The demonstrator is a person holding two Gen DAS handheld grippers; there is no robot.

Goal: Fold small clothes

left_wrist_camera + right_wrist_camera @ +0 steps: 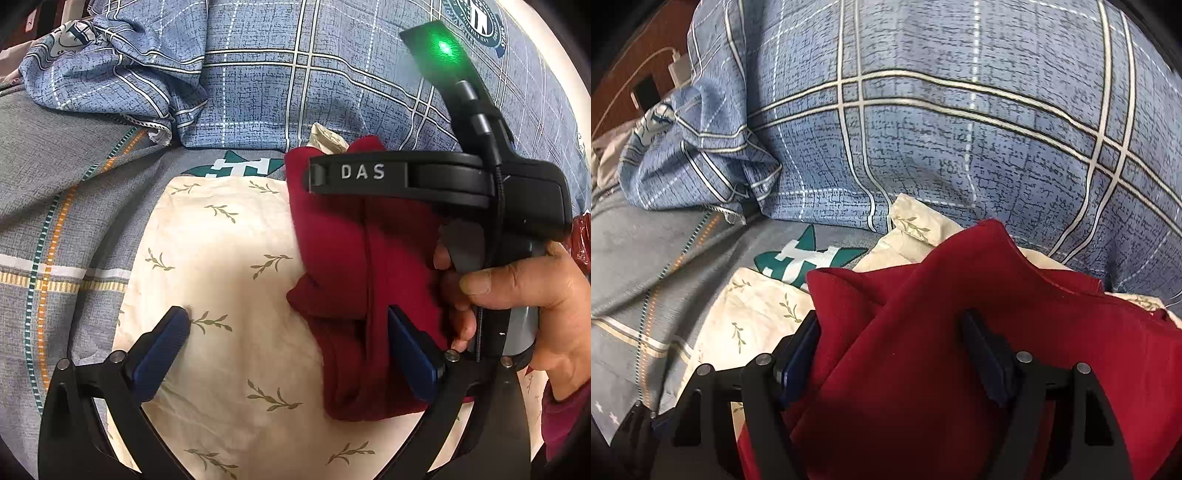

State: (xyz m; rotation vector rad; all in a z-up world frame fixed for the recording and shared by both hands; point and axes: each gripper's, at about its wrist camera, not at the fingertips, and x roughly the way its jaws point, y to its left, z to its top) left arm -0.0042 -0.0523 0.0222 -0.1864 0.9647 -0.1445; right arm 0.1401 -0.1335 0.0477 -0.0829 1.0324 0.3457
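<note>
A dark red garment [340, 251] lies folded in a narrow strip on a cream leaf-print cloth [221, 258]. My left gripper [288, 332] is open wide just above the cream cloth. Its right finger [410, 354] rests at the red garment's left edge, and its left finger is over bare cream cloth. A hand [517, 288] holds the right gripper's black handle over the garment's far end. In the right wrist view, my right gripper [894, 347] is open wide with the red garment [923, 280] bunched up between its fingers. The fabric covers the tip of the left finger.
A blue plaid duvet [960, 129] rises just behind the garment, crumpled at the left. The grey bedsheet [55, 184] with orange and green stripes spreads to the left. A white charger [679, 68] and a phone [646, 94] lie on a wooden surface at far left.
</note>
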